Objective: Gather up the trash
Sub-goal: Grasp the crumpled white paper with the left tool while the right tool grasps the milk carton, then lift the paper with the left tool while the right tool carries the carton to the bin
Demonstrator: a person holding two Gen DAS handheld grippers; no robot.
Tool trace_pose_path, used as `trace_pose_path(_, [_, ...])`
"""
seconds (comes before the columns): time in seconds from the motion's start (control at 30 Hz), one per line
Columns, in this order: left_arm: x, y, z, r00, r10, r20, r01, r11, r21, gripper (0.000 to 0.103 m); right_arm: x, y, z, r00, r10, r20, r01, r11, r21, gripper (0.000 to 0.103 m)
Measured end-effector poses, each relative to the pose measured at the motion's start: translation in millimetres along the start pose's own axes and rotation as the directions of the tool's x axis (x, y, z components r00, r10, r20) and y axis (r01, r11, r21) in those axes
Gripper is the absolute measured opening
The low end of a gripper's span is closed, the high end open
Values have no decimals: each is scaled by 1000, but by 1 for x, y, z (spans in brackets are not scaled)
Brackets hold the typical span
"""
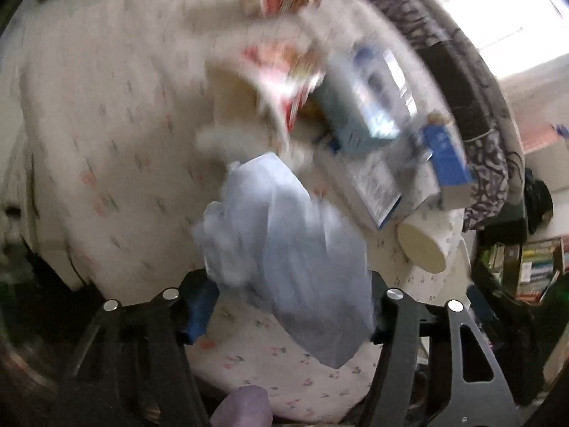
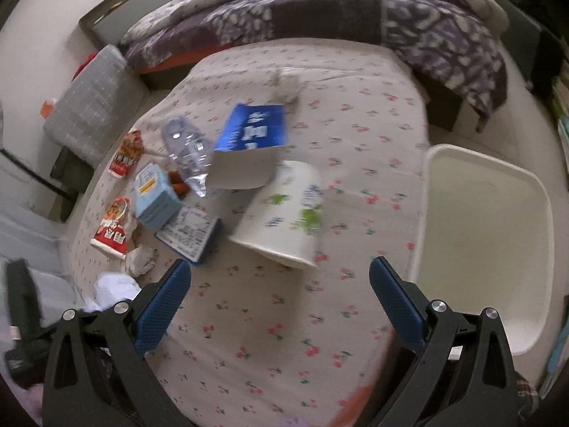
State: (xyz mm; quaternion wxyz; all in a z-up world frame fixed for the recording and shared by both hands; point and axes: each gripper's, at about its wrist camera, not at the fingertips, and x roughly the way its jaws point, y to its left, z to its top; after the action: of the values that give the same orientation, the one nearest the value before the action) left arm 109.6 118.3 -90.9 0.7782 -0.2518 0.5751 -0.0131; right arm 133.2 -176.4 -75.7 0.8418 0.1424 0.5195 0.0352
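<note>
Trash lies on a bed with a cherry-print sheet [image 2: 284, 320]. In the right wrist view: a white paper cup [image 2: 284, 217] on its side, a blue carton [image 2: 249, 142], a crushed clear bottle [image 2: 188, 149], a light blue box [image 2: 154, 195], a printed flat box [image 2: 188, 235], red snack packets [image 2: 113, 227] and crumpled tissue [image 2: 140, 259]. My right gripper [image 2: 277, 306] is open and empty just short of the cup. In the blurred left wrist view a pale blue plastic bag [image 1: 288, 263] sits between the spread jaws of my left gripper [image 1: 288, 316]; whether they pinch it is unclear.
A white plastic bin [image 2: 490, 235] stands at the bed's right edge. A purple patterned quilt [image 2: 320, 7] is bunched at the far end. A grey checked pillow [image 2: 96, 103] lies at the left. Books [image 1: 537, 267] stand beyond the bed.
</note>
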Motion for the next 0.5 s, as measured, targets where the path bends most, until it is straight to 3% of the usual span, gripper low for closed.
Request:
trace_pose_path(0.17, [-54,3,37,986,17,165,-32,996,86,59,16,49,11,1000,16,3,-15,992,-124,97])
trace_pose_path(0.27, [-85,1,64,948,54,312,-99,987,130,59,27,83,22,1000,15,21,-10,974,-225,97])
trace_pose_path(0.43, [-91,-5,87,879,104,465,-212,959,186,59,59,135,50,1000,12,-18,-18,916,-400,97])
trace_pose_path(0.47, [-87,-6,88,877,113,467,-223,956,188,59,66,145,52,1000,-1,-24,-10,895,-445,97])
trace_pose_path(0.5, [-85,-5,93,889,109,444,-211,959,188,59,73,153,54,999,-17,-27,1,873,-488,96])
